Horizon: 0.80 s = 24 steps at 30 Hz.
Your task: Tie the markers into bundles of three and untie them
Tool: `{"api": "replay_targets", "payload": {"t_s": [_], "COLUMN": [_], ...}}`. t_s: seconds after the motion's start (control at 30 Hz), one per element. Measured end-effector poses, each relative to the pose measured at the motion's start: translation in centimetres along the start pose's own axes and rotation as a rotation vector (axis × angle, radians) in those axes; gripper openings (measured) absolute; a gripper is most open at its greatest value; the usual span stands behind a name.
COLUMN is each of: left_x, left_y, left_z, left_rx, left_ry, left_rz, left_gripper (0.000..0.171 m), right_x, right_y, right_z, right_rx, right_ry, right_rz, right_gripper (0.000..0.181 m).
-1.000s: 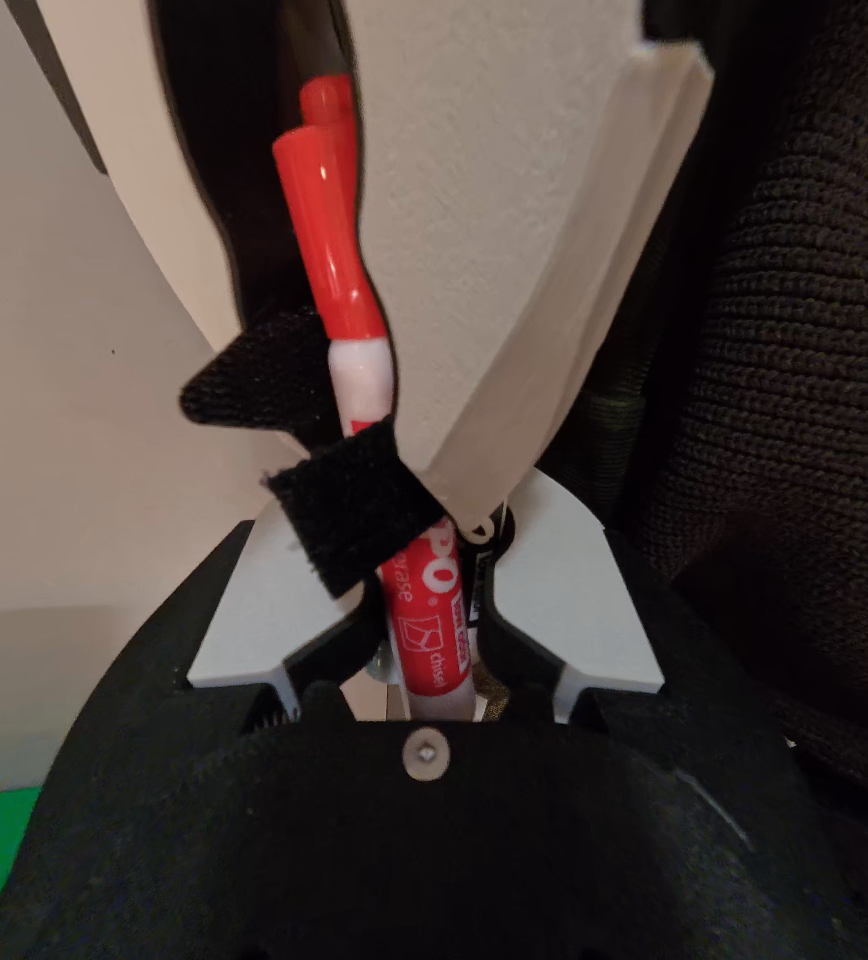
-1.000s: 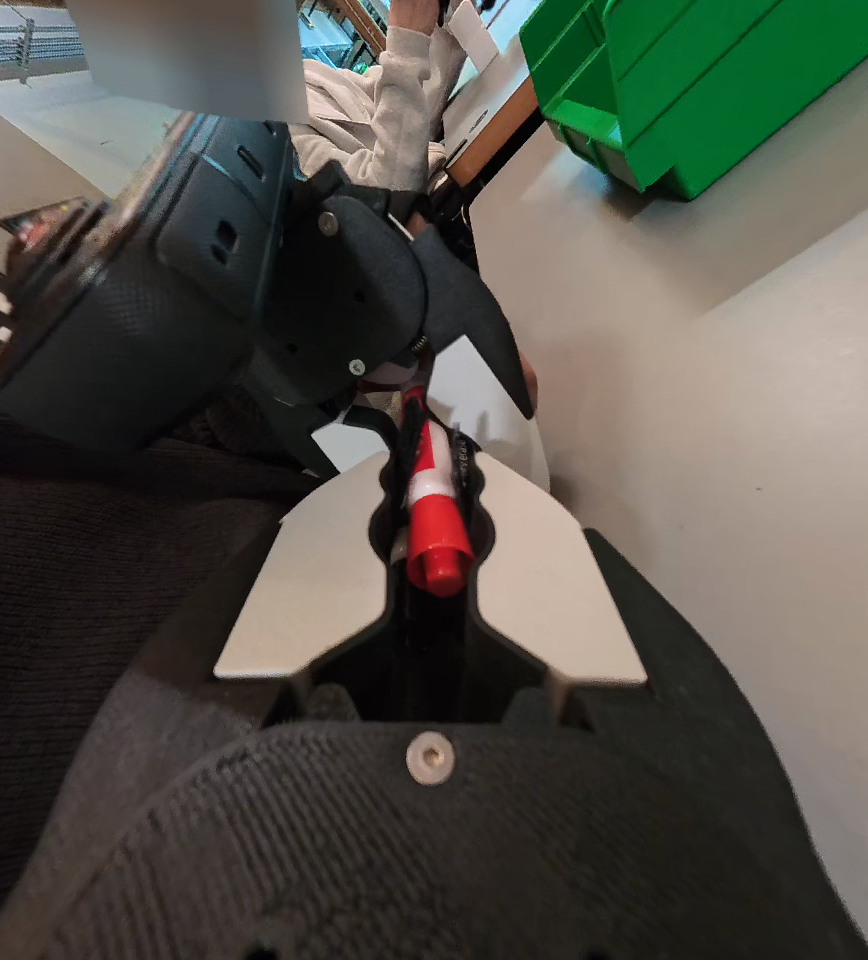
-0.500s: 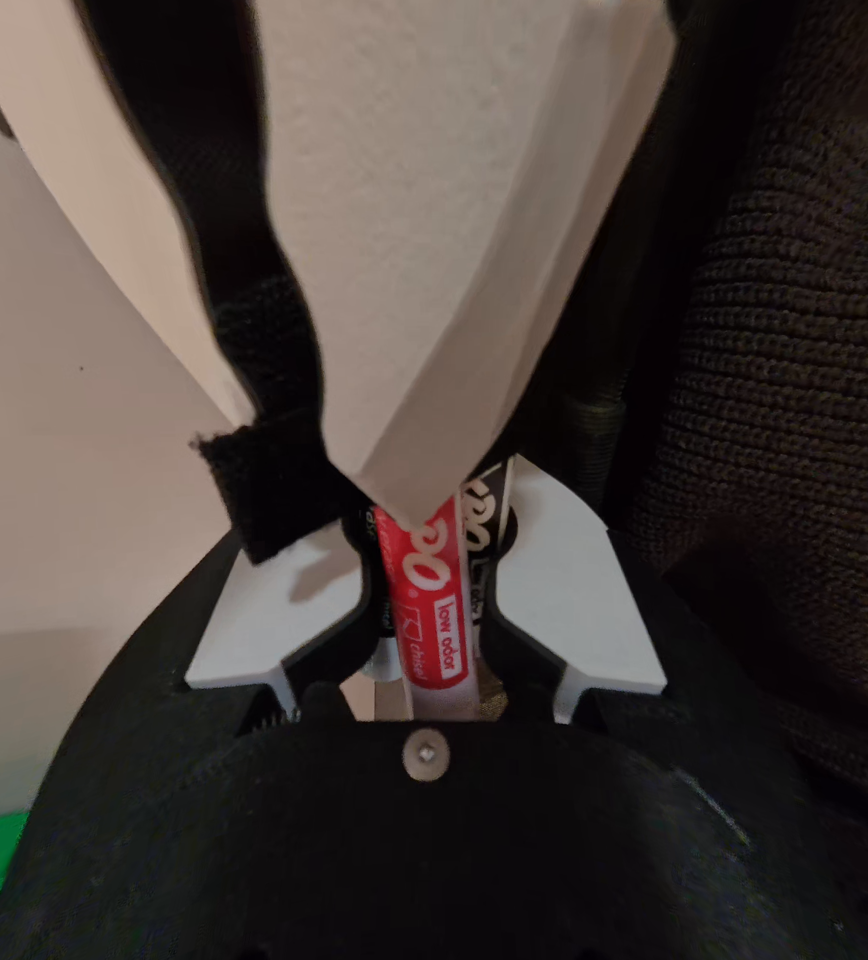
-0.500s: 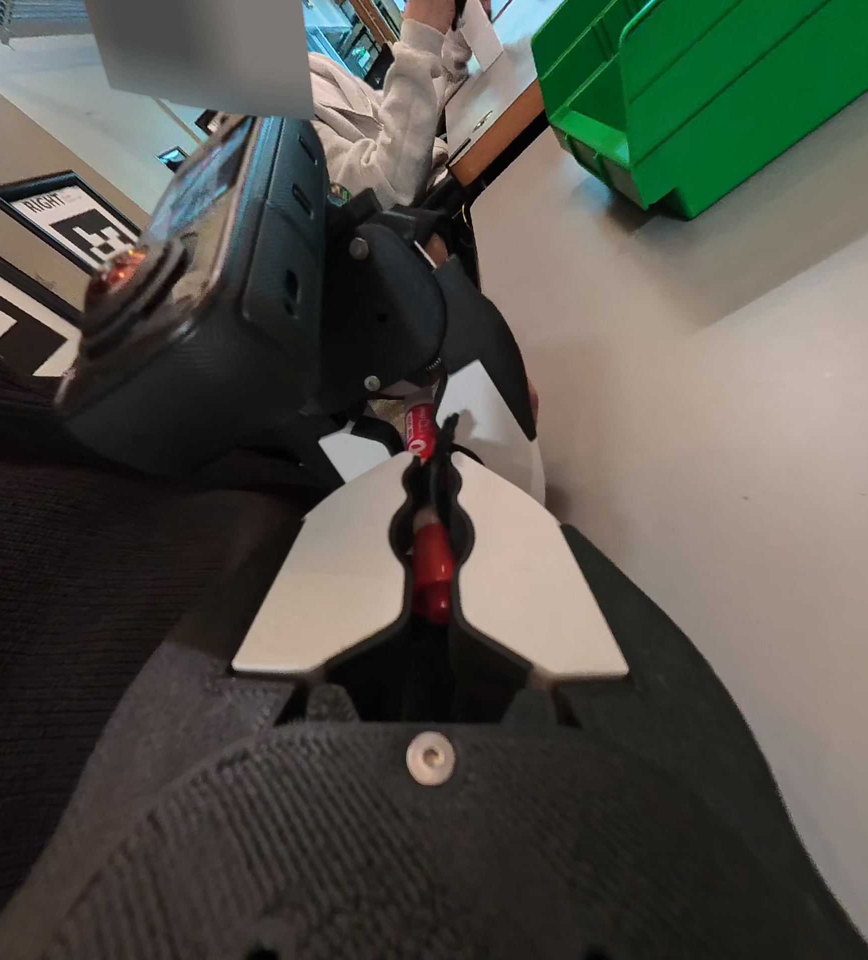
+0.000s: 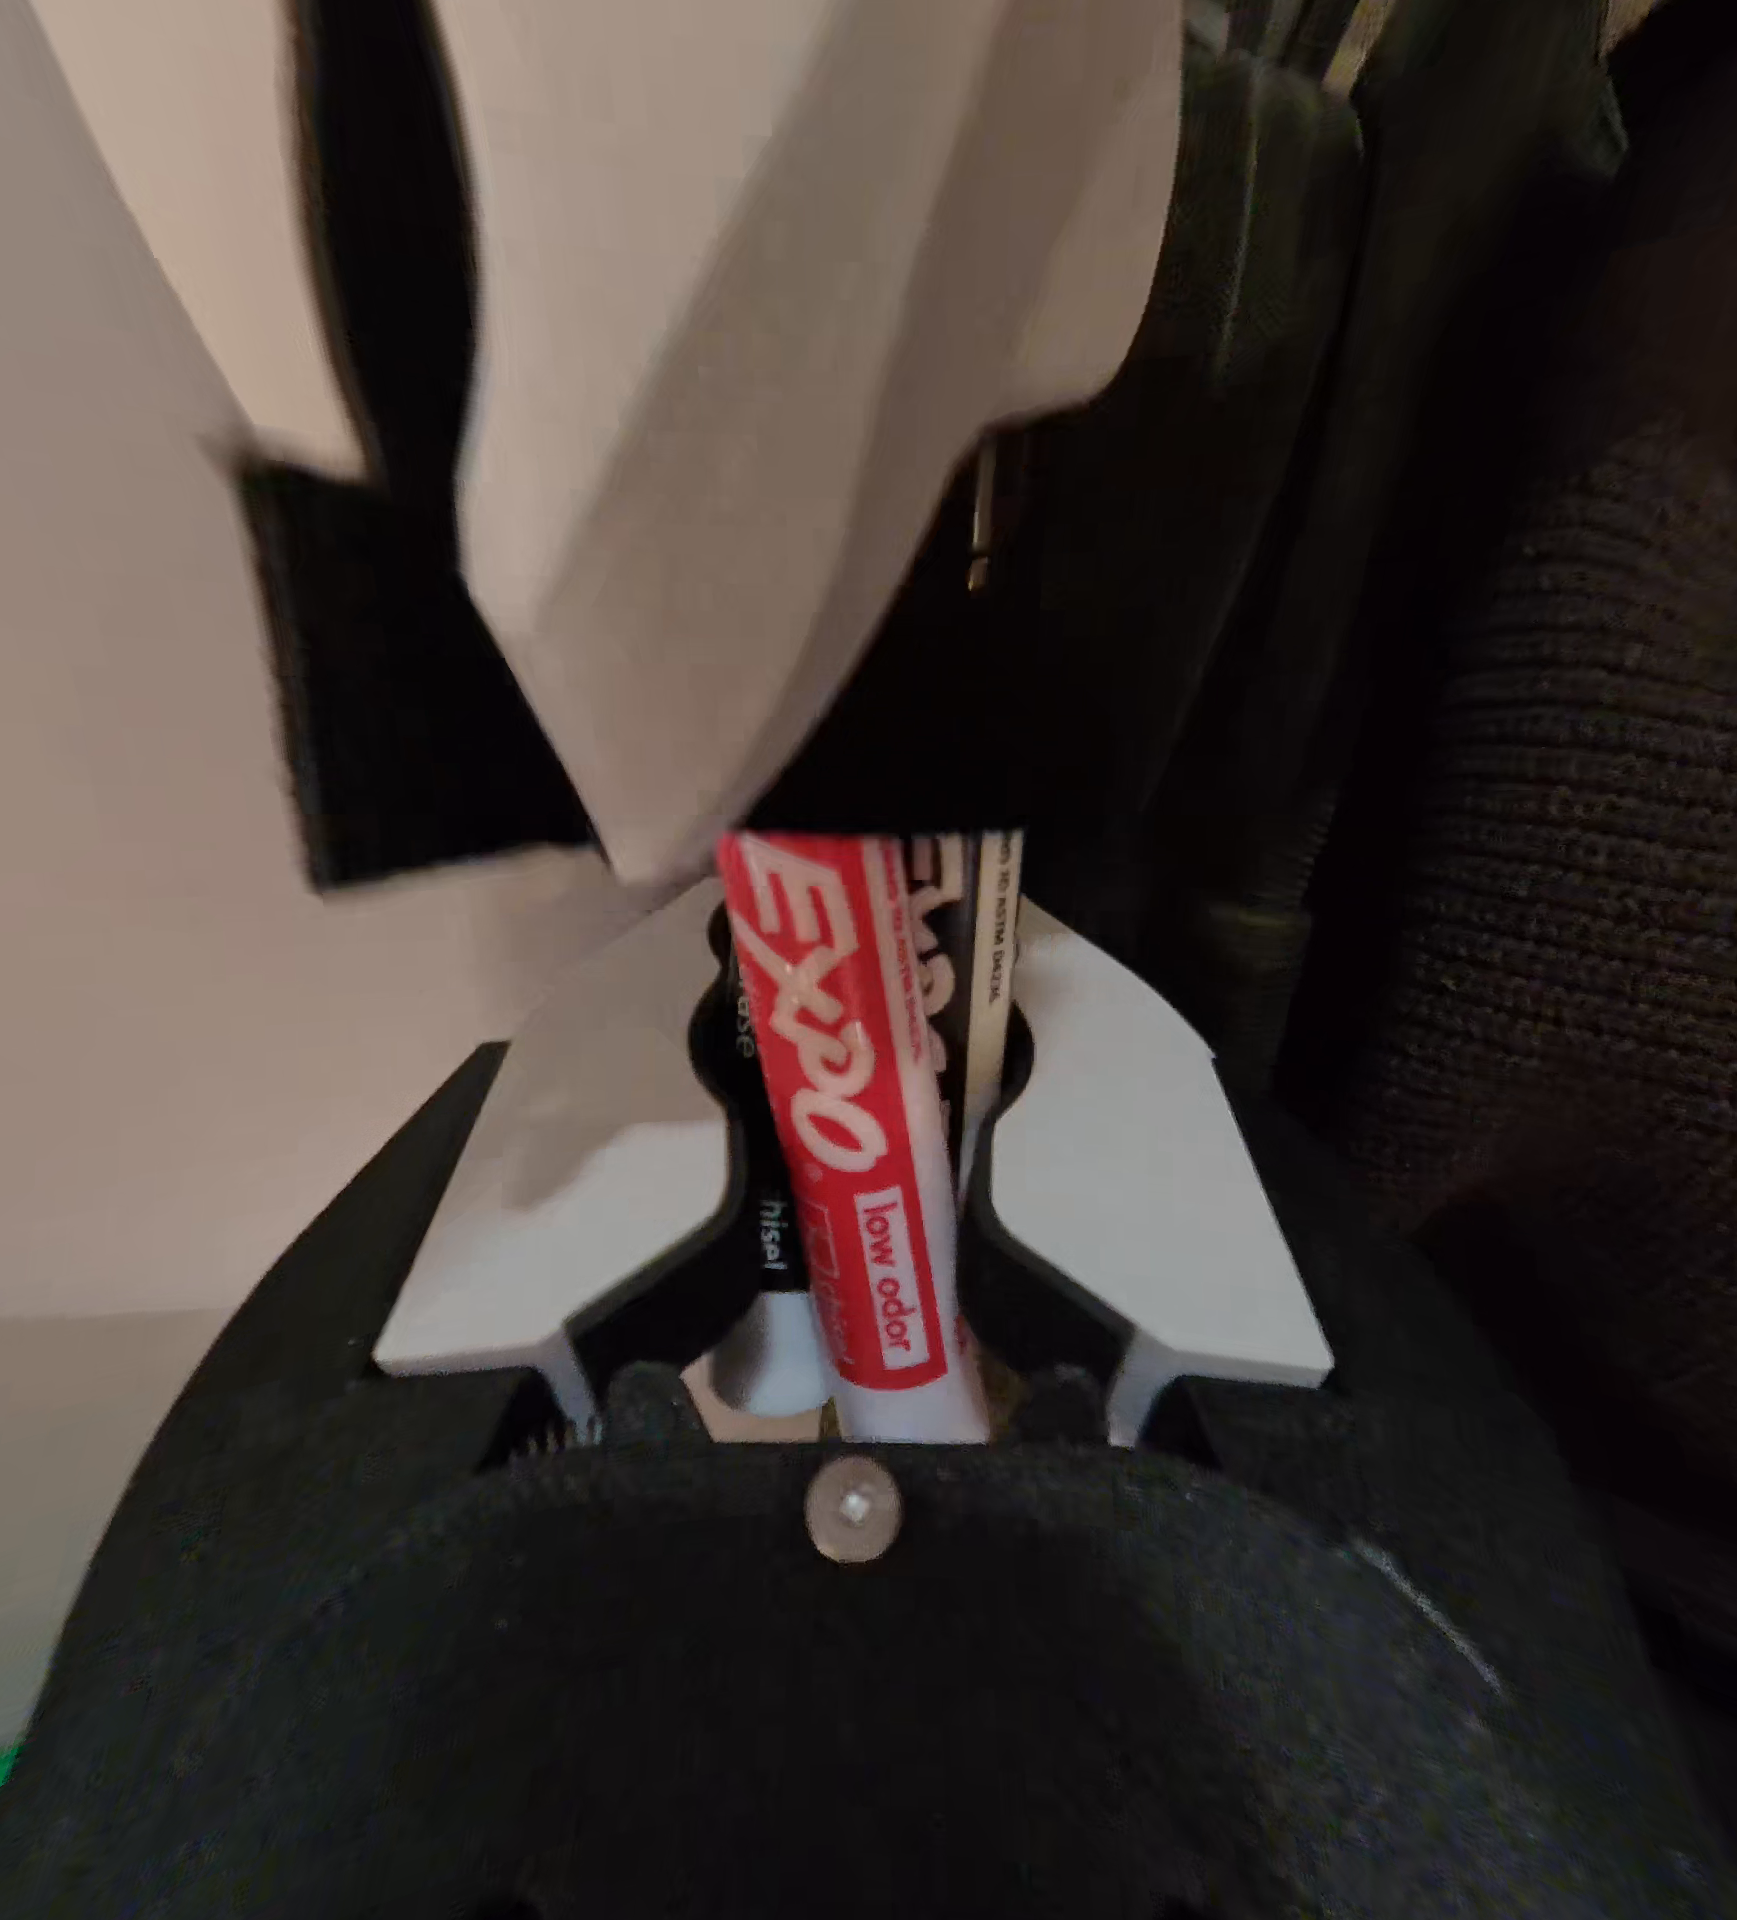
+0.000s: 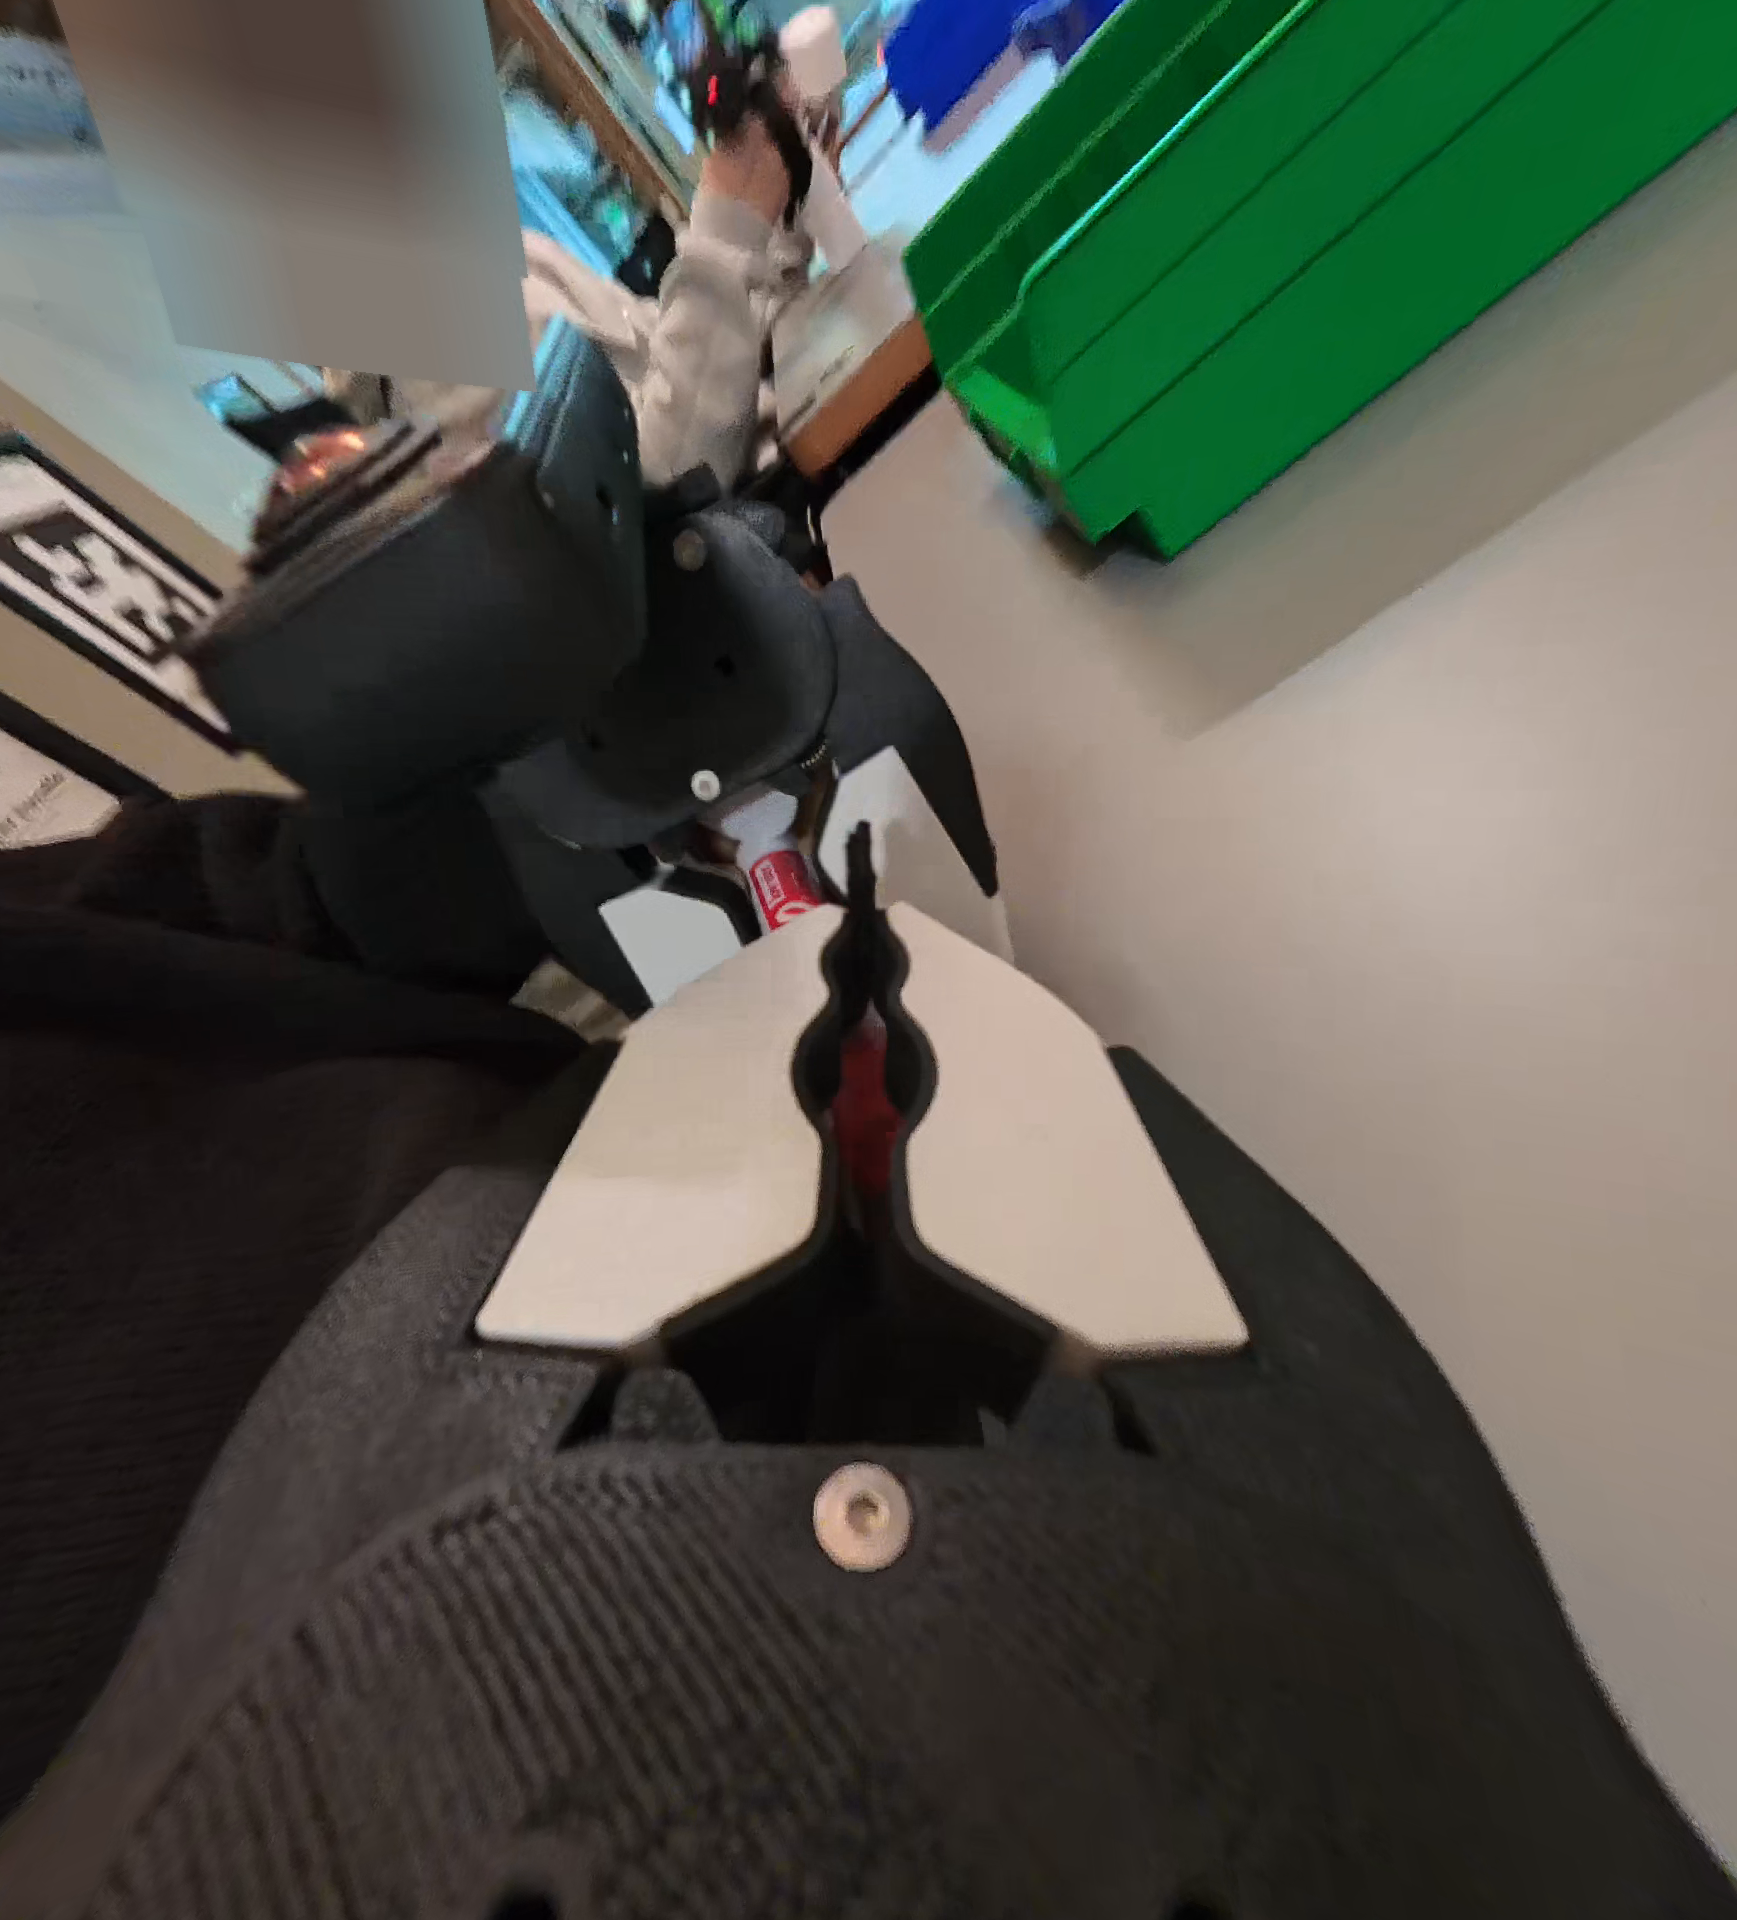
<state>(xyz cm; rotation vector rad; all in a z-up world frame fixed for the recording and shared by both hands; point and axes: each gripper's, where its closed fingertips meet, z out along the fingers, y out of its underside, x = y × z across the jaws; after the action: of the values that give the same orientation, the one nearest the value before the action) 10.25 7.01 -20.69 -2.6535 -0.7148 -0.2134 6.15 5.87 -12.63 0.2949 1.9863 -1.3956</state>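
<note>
**Left wrist view.** My left tongs [image 5: 864,997] are clamped on a small bundle of dry-erase markers. The red marker [image 5: 859,1143] sits in front. A black-labelled marker [image 5: 957,987] is pressed against it on one side, and a second dark barrel [image 5: 765,1236] on the other. A second ago both red caps stood clear beyond my fingertips. Now my right tongs [image 5: 490,748] have come down over them, and a white finger [image 5: 739,416] hides the cap end completely. A black fabric strip [image 5: 376,675] hangs off the far finger. A dark knit sleeve [image 5: 1570,935] fills the right of the view. The picture is motion-blurred.

**Right wrist view.** My right tongs [image 6: 864,935] have narrowed. A second ago the red cap [image 6: 869,1101] lay bright in a wide slot. Now it is pinched deep between the pads, dim and mostly covered. The left tongs [image 6: 812,862] face me, almost tip to tip, with only a short stretch of red barrel showing between the two tools.

The pale counter [image 6: 1466,935] runs to the right, with green bins [image 6: 1311,260] at its far end. A black-and-white tag placard [image 6: 64,561] is on the left. A person in a pale sleeve [image 6: 718,301] is far behind.
</note>
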Motion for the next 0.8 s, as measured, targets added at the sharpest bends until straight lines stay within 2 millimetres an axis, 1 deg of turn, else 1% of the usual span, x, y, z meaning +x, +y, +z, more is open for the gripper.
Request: {"api": "replay_targets", "payload": {"t_s": [0.07, 0.13, 0.17, 0.27, 0.37, 0.43, 0.5, 0.53, 0.57, 0.67, 0.73, 0.77, 0.8], "left_x": [-0.1, 0.0, 0.0, -0.2, -0.8, -2.1, -4.6, -5.8, -6.7, -9.2, -10.5, -10.7, -10.7], "left_y": [-0.1, 0.1, 0.3, 0.8, 1.6, 2.5, 3.4, 3.4, 3.0, 0.9, -0.2, -0.5, -0.5], "left_z": [-0.1, -0.1, -0.2, -0.4, -0.8, -1.4, -2.2, -2.6, -2.8, -3.3, -3.5, -3.5, -3.4], "left_rx": [0.025, 0.038, 0.036, 0.026, -0.005, -0.065, -0.151, -0.184, -0.2, -0.165, -0.121, -0.094, -0.075], "left_ry": [0.02, 0.037, 0.046, 0.045, 0.031, -0.025, -0.126, -0.168, -0.182, -0.191, -0.226, -0.232, -0.221], "left_rz": [-0.005, -0.005, -0.011, -0.024, -0.042, -0.061, -0.086, -0.089, -0.084, -0.076, -0.062, -0.049, -0.042], "left_gripper": [0.044, 0.045, 0.045, 0.045, 0.045, 0.045, 0.044, 0.045, 0.045, 0.044, 0.044, 0.045, 0.045], "right_x": [0.4, 0.9, 0.8, 1.5, 3.0, 3.6, 3.5, 3.5, 3.6, 3.8, 2.7, 1.9, 1.6], "right_y": [-0.9, -1.5, -1.8, -3.1, -3.6, -3.6, -3.4, -3.3, -3.1, -2.2, -1.3, -0.5, 0.7], "right_z": [-0.8, -1.5, -1.8, -3.2, -5.0, -6.0, -6.5, -6.7, -6.8, -6.9, -6.2, -5.6, -5.1], "right_rx": [0.056, 0.1, 0.119, 0.195, 0.228, 0.247, 0.276, 0.287, 0.288, 0.236, 0.15, 0.081, -0.005], "right_ry": [-0.022, -0.016, -0.023, 0.016, 0.125, 0.183, 0.21, 0.218, 0.232, 0.279, 0.25, 0.226, 0.237], "right_rz": [0.054, 0.082, 0.09, 0.095, 0.092, 0.092, 0.118, 0.129, 0.138, 0.14, 0.071, 0.016, -0.046], "right_gripper": [0.006, 0.026, 0.029, 0.032, 0.036, 0.038, 0.037, 0.036, 0.036, 0.034, 0.028, 0.024, 0.021]}}
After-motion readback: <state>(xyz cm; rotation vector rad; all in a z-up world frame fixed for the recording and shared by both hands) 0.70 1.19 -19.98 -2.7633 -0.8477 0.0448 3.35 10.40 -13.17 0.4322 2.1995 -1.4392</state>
